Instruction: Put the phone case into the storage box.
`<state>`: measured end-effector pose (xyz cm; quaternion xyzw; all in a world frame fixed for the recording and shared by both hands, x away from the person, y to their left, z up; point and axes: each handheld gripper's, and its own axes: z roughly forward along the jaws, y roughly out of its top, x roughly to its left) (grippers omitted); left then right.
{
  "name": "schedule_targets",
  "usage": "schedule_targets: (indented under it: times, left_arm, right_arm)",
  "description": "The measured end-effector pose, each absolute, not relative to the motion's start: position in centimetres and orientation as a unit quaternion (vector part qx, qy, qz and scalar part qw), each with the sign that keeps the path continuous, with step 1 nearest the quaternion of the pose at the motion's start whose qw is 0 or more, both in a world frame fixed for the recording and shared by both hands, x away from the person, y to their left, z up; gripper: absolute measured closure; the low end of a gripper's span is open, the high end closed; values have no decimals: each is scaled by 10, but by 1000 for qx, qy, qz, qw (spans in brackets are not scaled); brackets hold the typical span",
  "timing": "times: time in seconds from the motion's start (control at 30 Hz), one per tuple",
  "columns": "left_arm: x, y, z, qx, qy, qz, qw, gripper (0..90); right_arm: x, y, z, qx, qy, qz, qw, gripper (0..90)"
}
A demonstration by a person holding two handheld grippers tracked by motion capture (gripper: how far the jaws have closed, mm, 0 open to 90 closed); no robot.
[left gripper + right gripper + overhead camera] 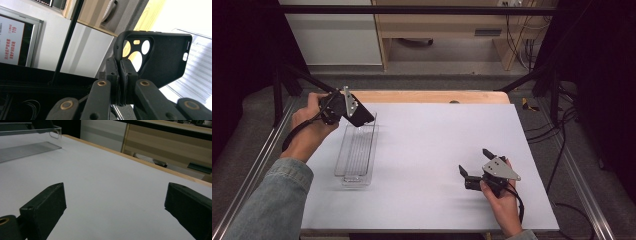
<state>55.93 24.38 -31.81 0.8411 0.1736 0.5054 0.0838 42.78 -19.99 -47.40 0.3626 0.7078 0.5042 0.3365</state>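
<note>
Between the fingers (113, 72): matt black rubbery phone case (165, 57). Below them: clear glossy ribbed plastic tray (357, 155); matt white surface (437, 150).

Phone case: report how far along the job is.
Done: the left hand-held gripper is shut on the black phone case by its edge and holds it above the far end of the clear tray. In hand: the case, off the table. Left: probably setting it in the tray. The right hand-held gripper rests open.

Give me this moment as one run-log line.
left gripper: shut on black phone case, above clear tray | right gripper: open, empty, low over white table
</note>
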Motion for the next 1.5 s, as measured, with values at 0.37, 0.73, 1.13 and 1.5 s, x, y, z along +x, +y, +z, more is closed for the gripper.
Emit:
schedule_targets:
  times: [0.37,0.73,1.13,1.5]
  left_arm:
    - [560,243,-322,843,162,507,70,858]
    - [563,238,-330,849,144,505,52,858]
    - [564,235,-336,852,130,505,42,858]
    - [566,230,-340,855,119,504,34,858]
  right_arm:
    - [428,-200,-474,363,707,504,337,38]
    - [428,-201,-473,364,707,504,337,38]
    - [428,-202,-473,366,705,505,337,38]
    - [428,-203,-473,366,705,505,337,38]
